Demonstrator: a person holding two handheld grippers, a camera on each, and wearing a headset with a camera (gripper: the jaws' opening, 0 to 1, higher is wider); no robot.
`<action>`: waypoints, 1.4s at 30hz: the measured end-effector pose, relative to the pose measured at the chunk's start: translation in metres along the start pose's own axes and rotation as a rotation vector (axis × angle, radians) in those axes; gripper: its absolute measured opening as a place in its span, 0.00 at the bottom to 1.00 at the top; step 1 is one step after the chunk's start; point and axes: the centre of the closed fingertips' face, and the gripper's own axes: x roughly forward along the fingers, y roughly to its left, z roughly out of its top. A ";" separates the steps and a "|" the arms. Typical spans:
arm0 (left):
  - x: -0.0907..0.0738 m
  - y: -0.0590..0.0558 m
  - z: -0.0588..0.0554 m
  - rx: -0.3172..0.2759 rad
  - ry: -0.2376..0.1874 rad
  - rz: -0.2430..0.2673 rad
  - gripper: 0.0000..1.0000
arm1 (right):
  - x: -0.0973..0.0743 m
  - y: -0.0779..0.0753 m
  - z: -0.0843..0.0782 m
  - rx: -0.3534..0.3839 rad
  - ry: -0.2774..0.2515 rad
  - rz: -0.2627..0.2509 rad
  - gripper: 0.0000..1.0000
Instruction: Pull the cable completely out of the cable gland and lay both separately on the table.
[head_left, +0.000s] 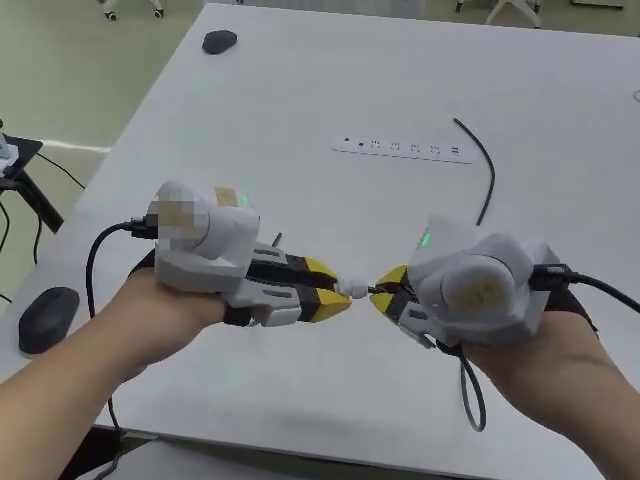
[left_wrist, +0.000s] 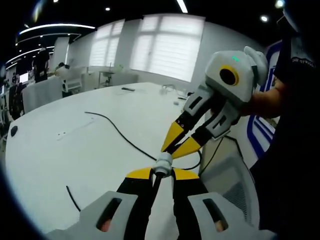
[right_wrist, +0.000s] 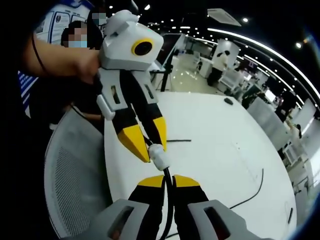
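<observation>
The wide white surface (head_left: 300, 120) stands on a pale greenish floor (head_left: 70, 70). In the left gripper view, a row of large windows (left_wrist: 170, 47) with light blinds runs along the far wall. Long lamp strips (left_wrist: 60, 26) shine on the dark ceiling, and a blue and white board (left_wrist: 260, 127) is at the right. In the right gripper view, a grey mesh chair (right_wrist: 70, 170) stands just beside the surface. More white furniture (right_wrist: 230, 75) stands far behind, under bright ceiling strips (right_wrist: 270, 47).

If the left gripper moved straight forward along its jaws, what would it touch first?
Probably the yellow tips of the right gripper, which grips the thin black cable just beyond the small white plastic cable gland that the left gripper holds; depth is unclear.
</observation>
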 end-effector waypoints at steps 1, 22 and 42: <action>0.000 0.000 0.000 0.000 -0.001 0.001 0.14 | 0.000 0.000 -0.001 -0.002 -0.001 -0.001 0.00; 0.004 -0.004 -0.003 0.013 0.008 0.011 0.14 | 0.000 -0.001 -0.023 0.142 -0.014 -0.006 0.00; 0.005 -0.004 -0.003 -0.005 -0.002 0.016 0.14 | 0.002 -0.019 -0.101 0.360 0.085 -0.085 0.00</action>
